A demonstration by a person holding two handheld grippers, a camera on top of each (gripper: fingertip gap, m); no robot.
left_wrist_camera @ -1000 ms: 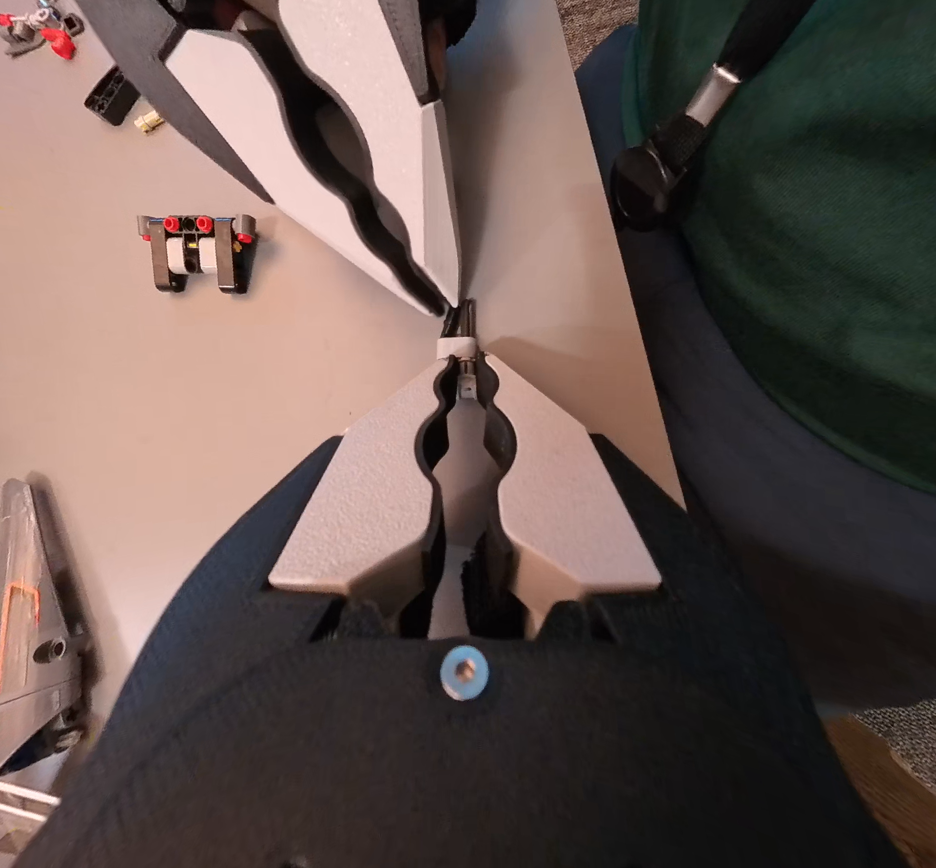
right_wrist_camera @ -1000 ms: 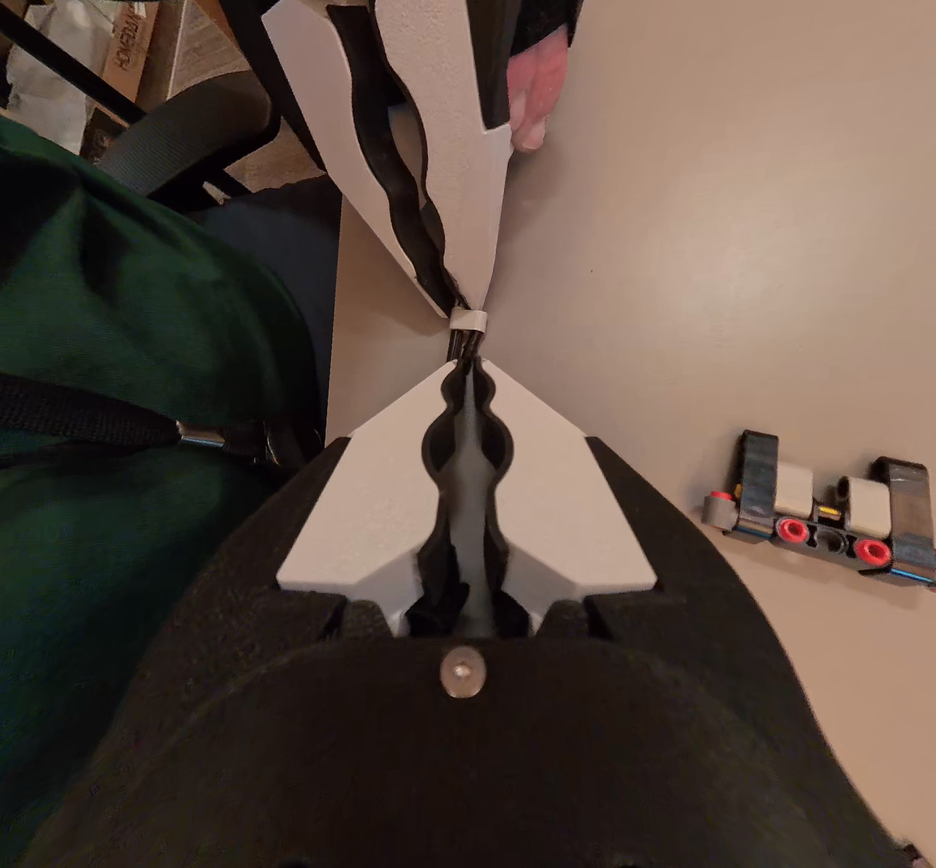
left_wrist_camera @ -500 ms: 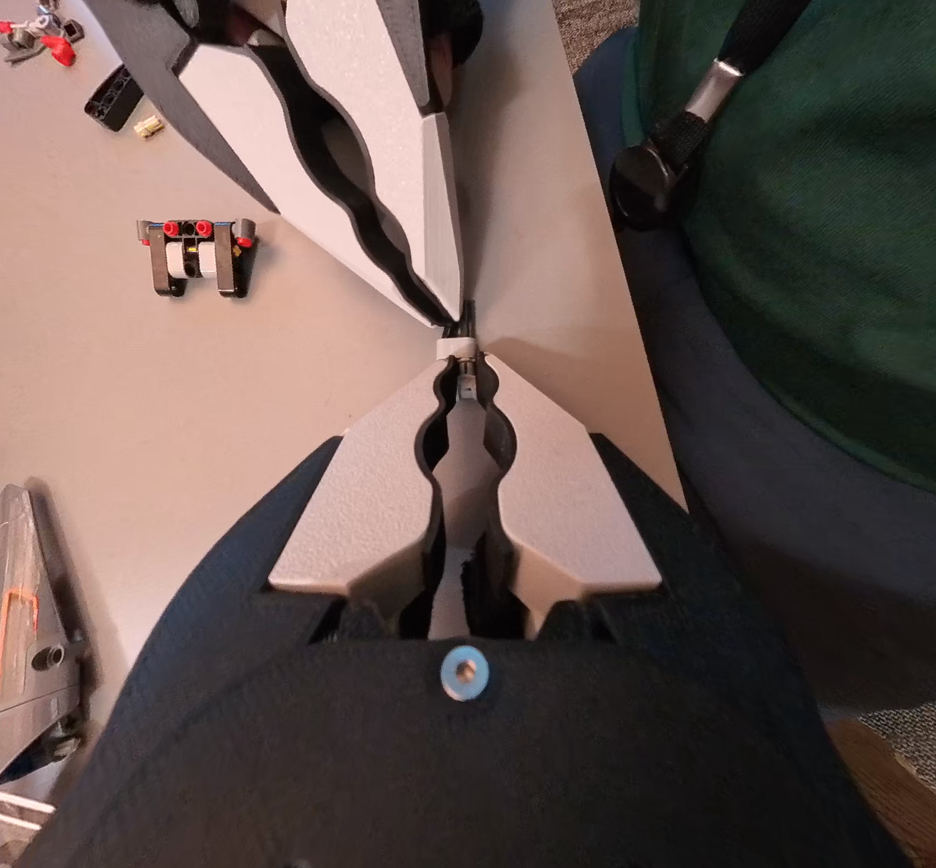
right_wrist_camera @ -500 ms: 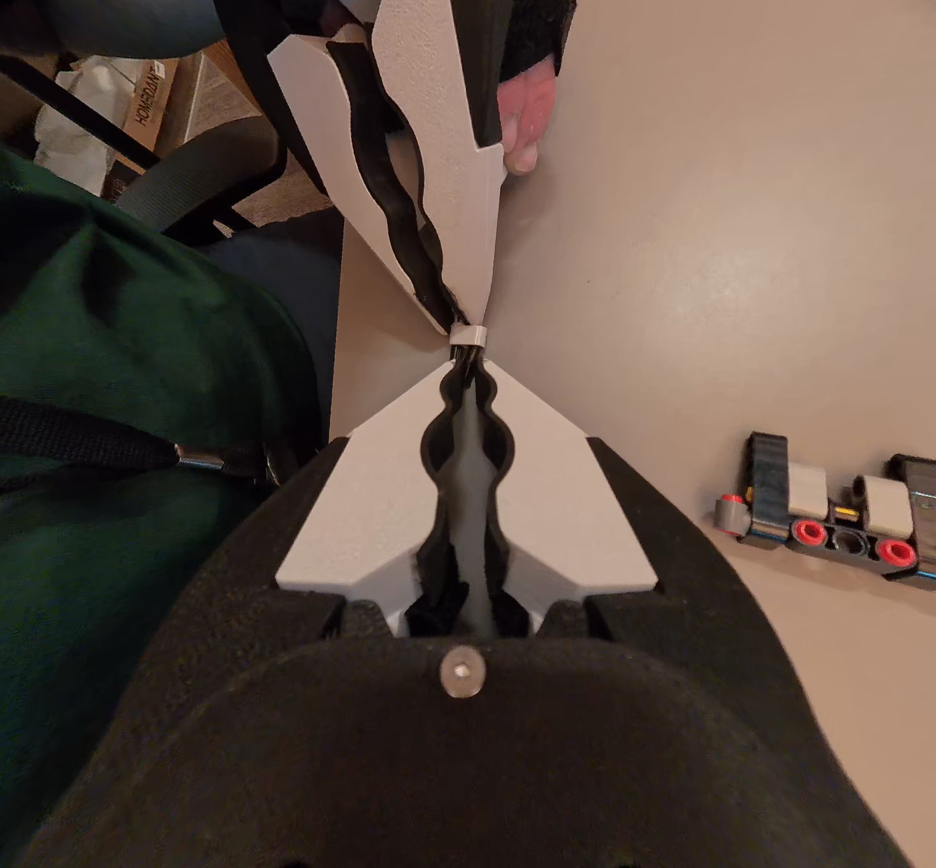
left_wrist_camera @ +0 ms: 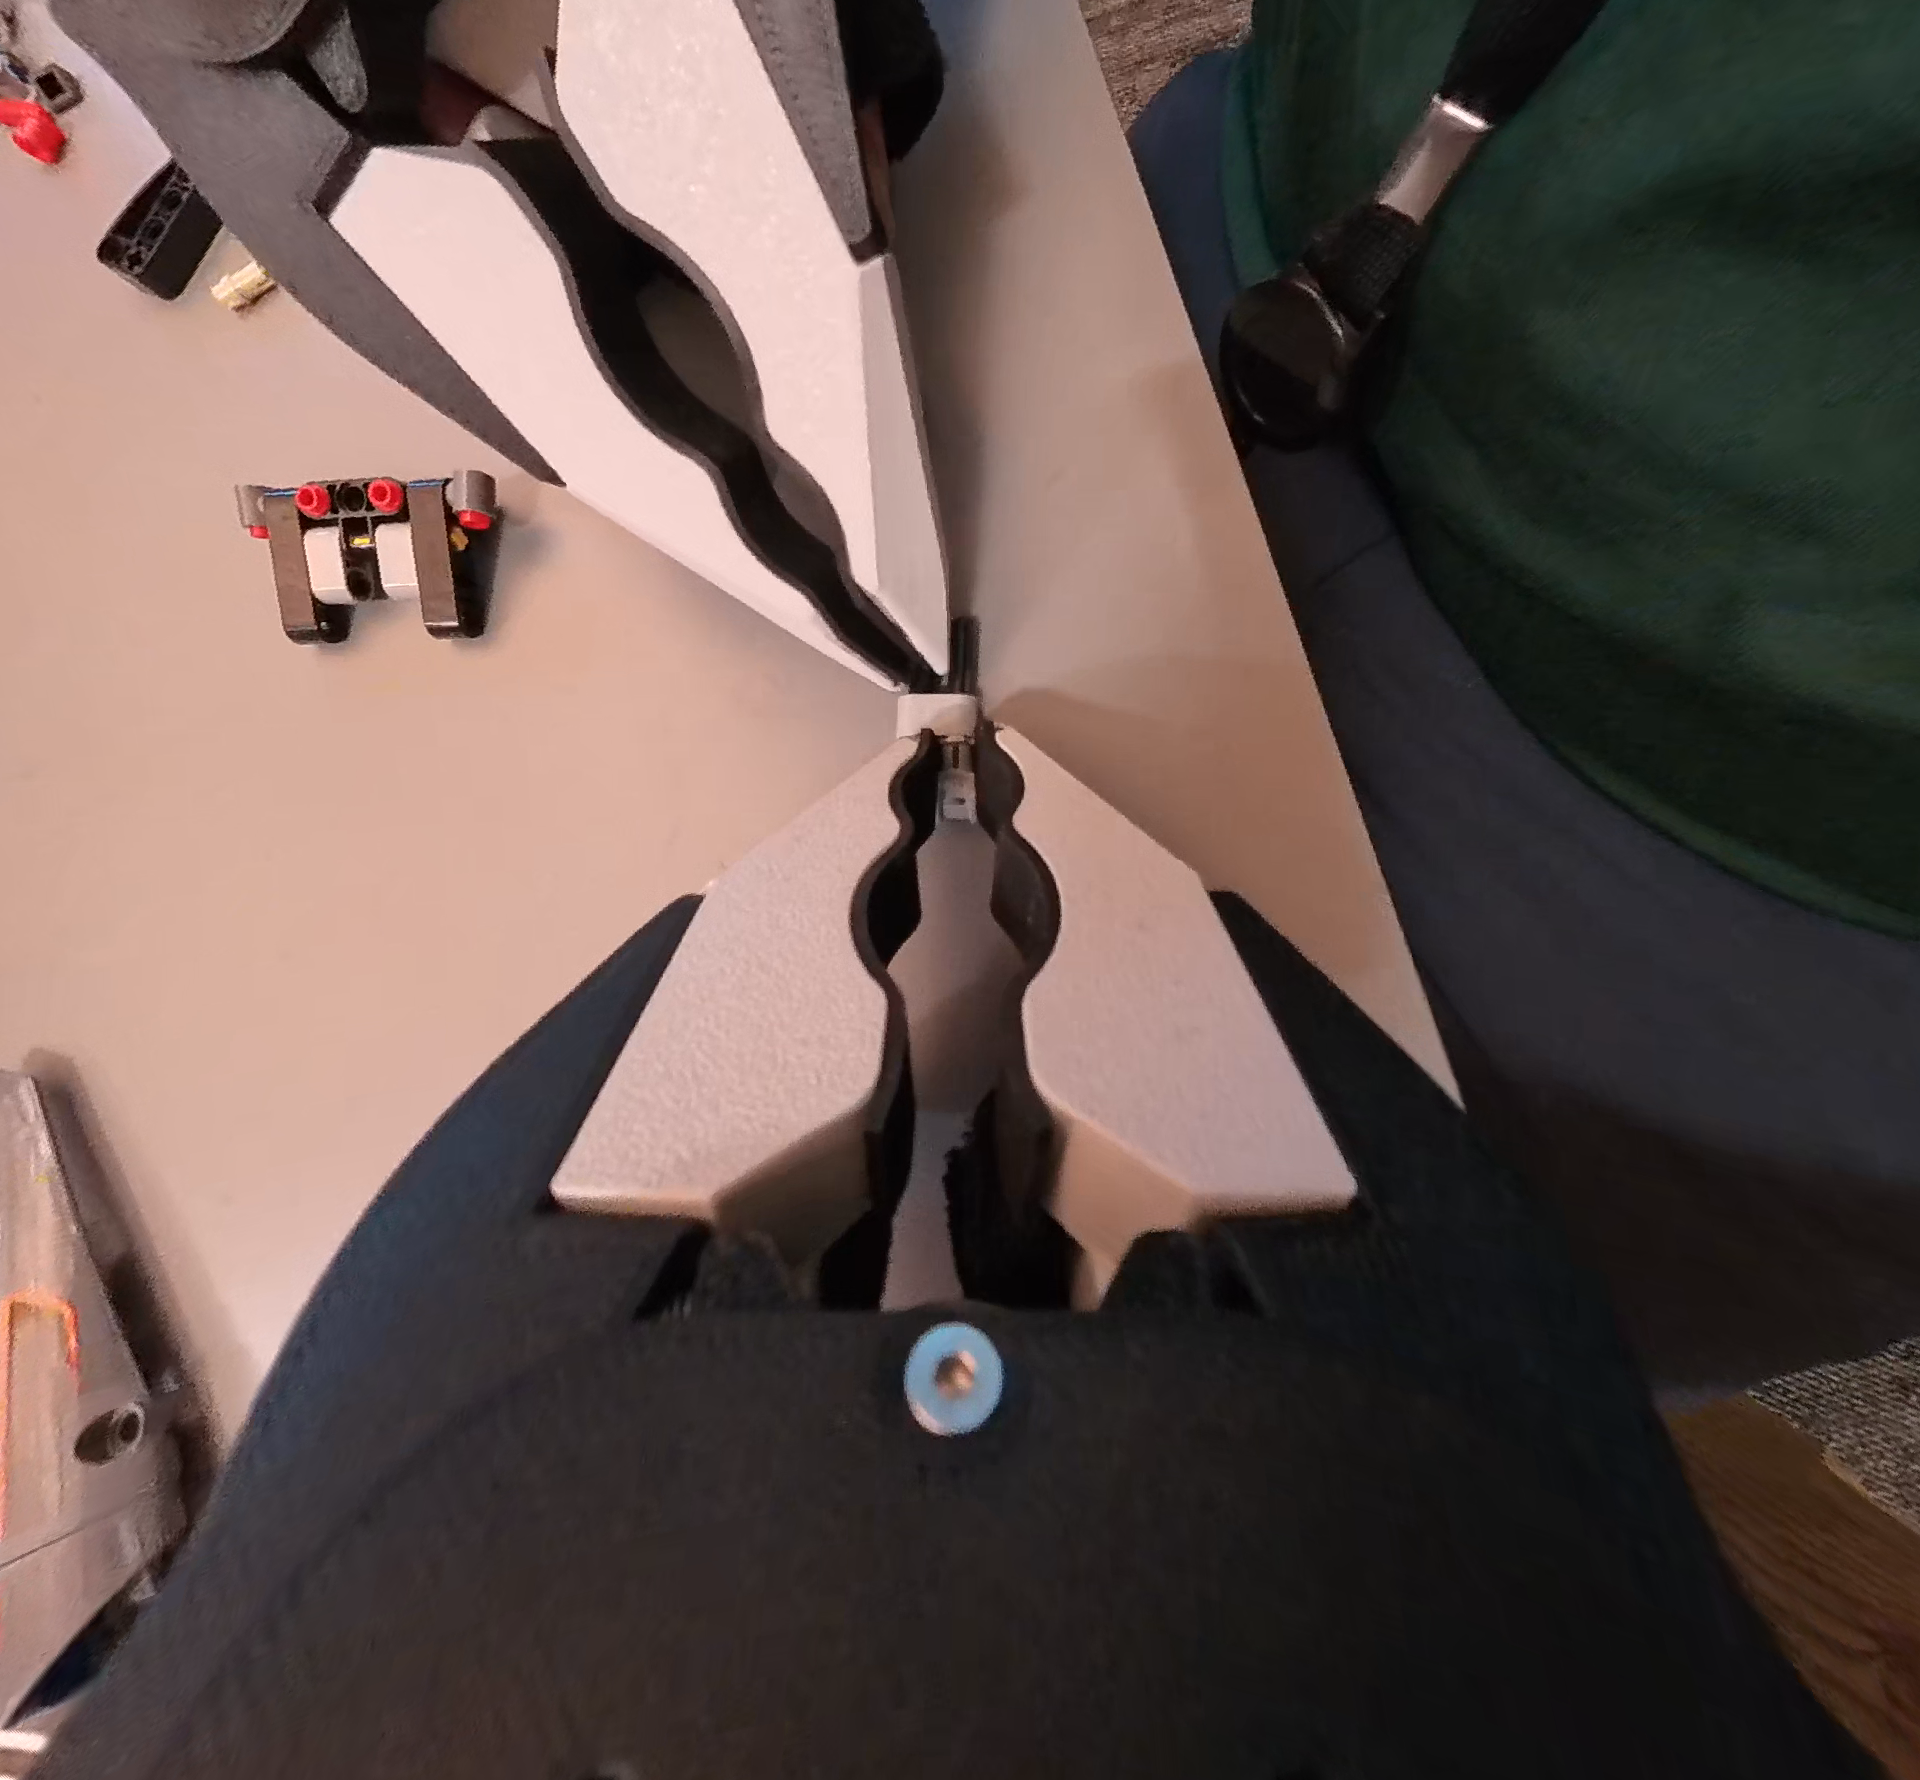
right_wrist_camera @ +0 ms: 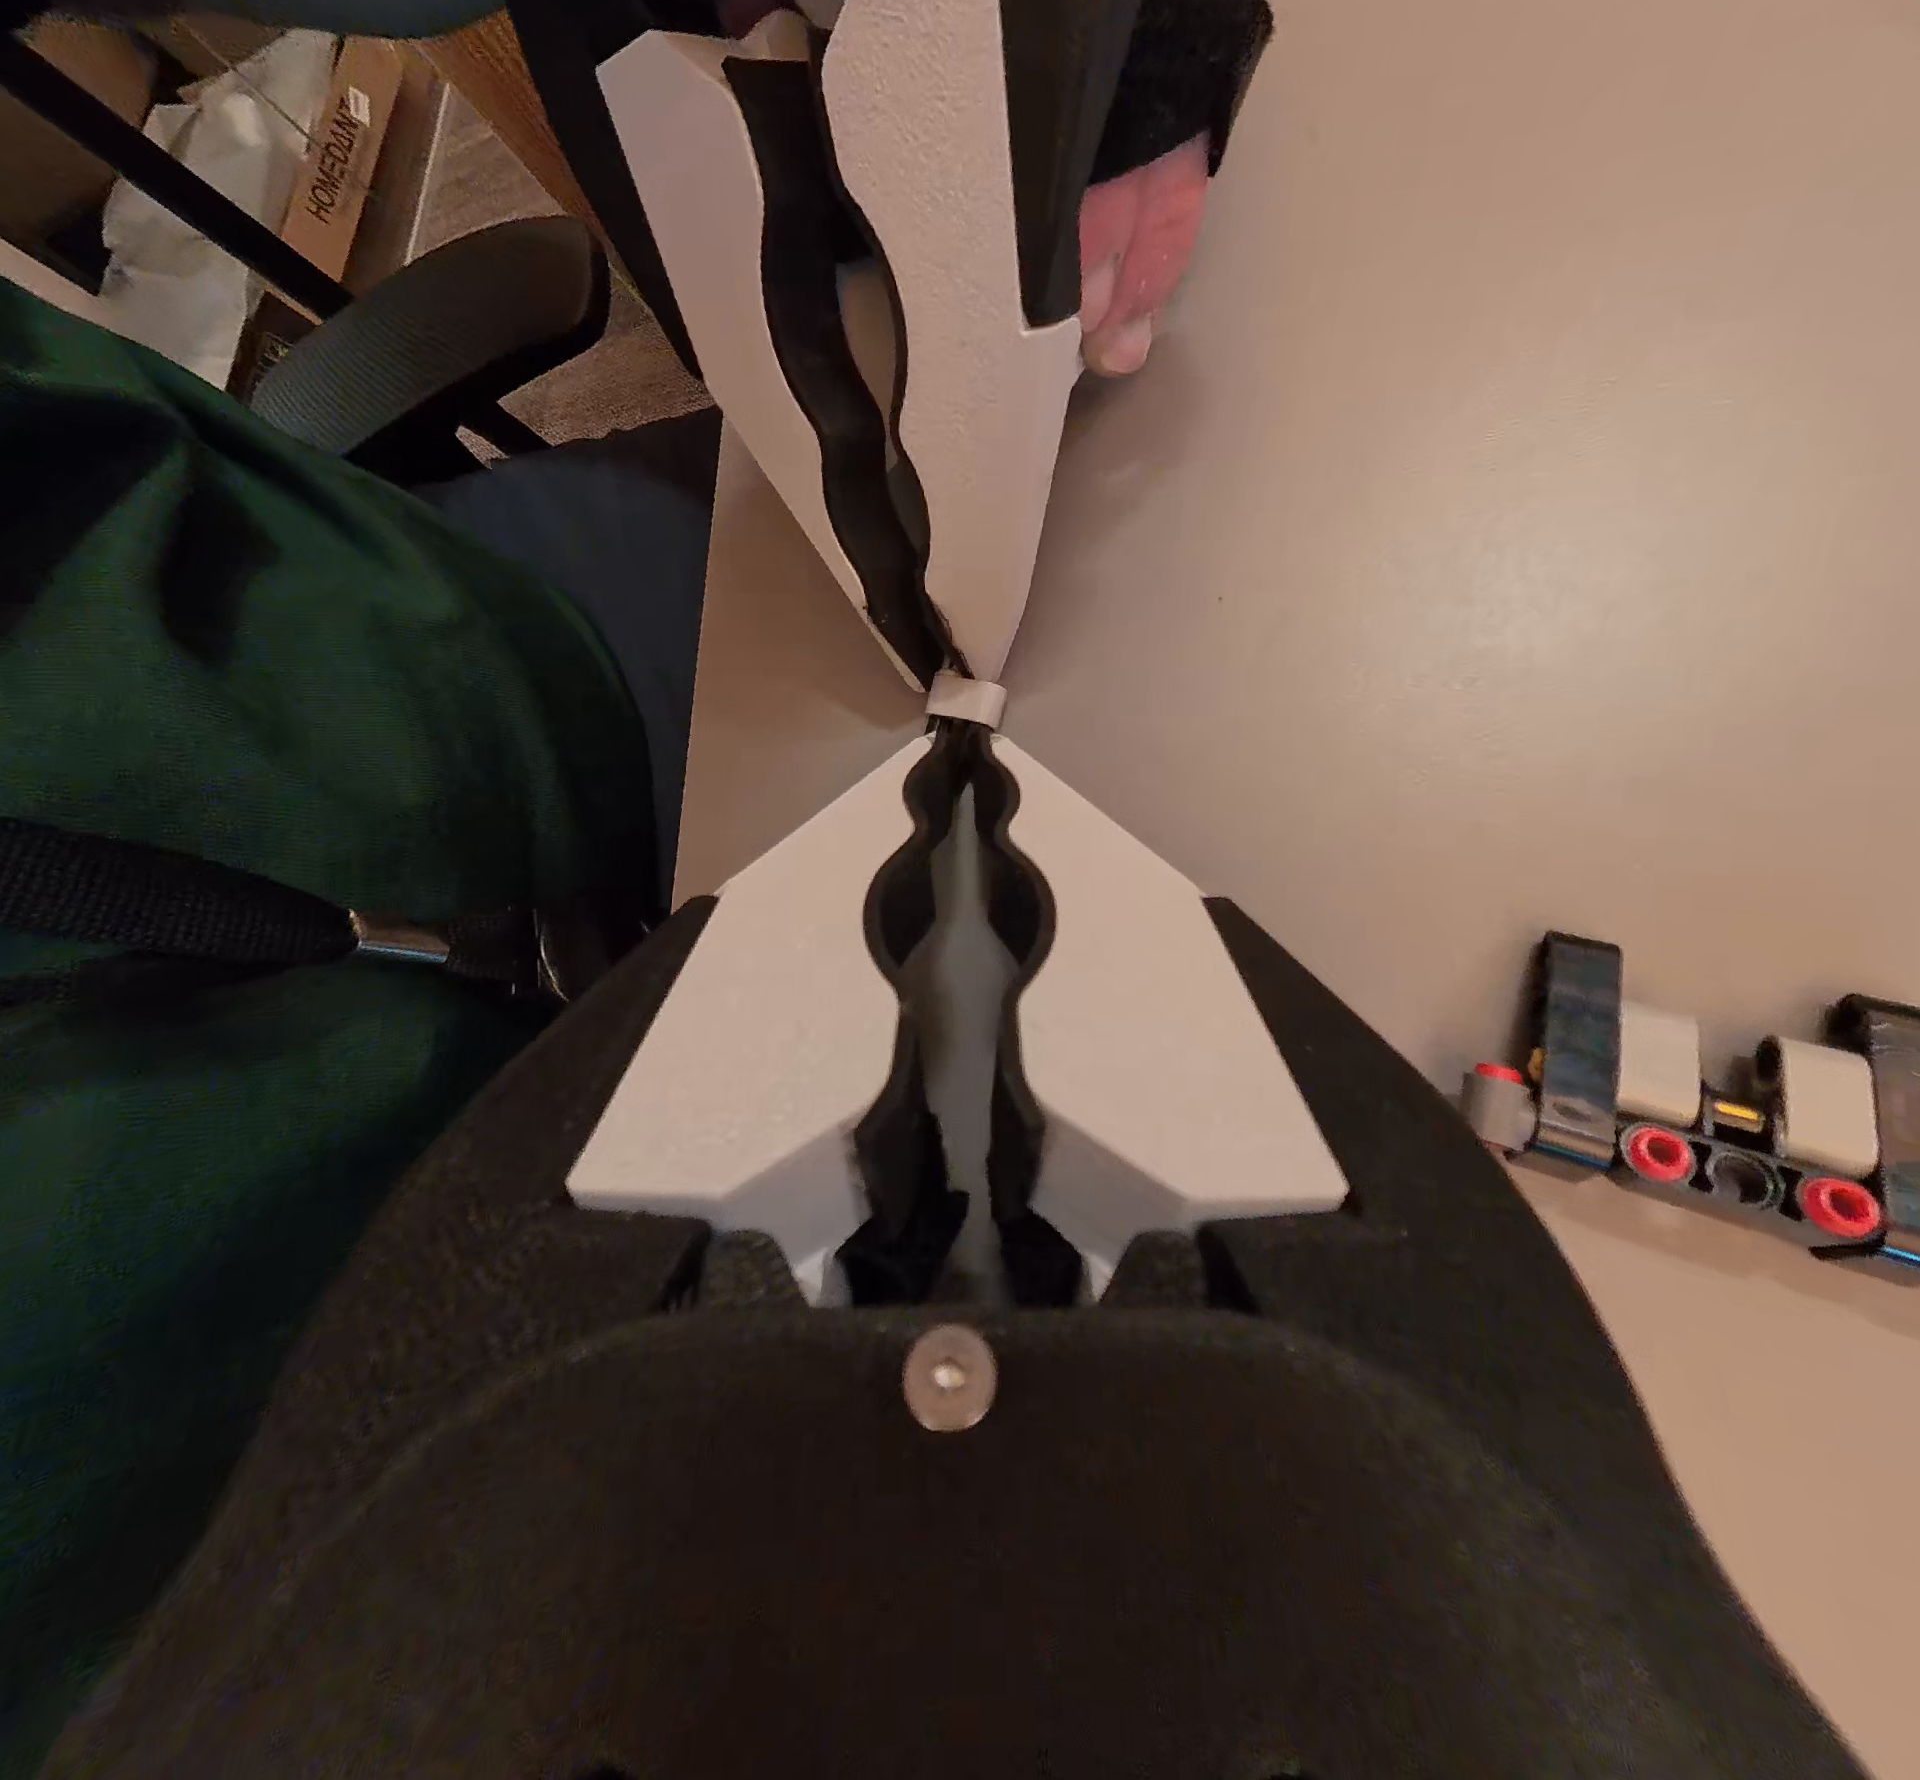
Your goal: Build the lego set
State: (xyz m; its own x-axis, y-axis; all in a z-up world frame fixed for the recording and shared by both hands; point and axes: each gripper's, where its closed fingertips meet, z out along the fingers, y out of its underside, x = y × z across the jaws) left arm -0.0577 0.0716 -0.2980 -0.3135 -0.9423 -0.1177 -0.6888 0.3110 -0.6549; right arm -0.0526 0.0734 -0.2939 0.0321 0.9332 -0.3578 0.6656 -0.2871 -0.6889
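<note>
Above the table's (left_wrist_camera: 312, 899) near edge, the left gripper (left_wrist_camera: 940, 743) and right gripper (right_wrist_camera: 961, 743) met tip to tip, both clamped on a small white-sleeved black pin (right_wrist_camera: 966, 697); a partial build (left_wrist_camera: 364, 556) lay at ten o'clock.

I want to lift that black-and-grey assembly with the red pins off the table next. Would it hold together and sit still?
The black-and-grey assembly probably lifts as one stiff piece, since its beams look pinned together. It lies flat on the table, so rolling seems unlikely. It looks light and may skid if nudged.

A smooth beige table (left_wrist_camera: 260, 847) carries a small black-and-grey brick assembly with red pins (left_wrist_camera: 364, 561), a black beam (left_wrist_camera: 156, 234), a tiny tan connector (left_wrist_camera: 241, 286) beside it (nearly touching), and a red piece (left_wrist_camera: 36, 132).
</note>
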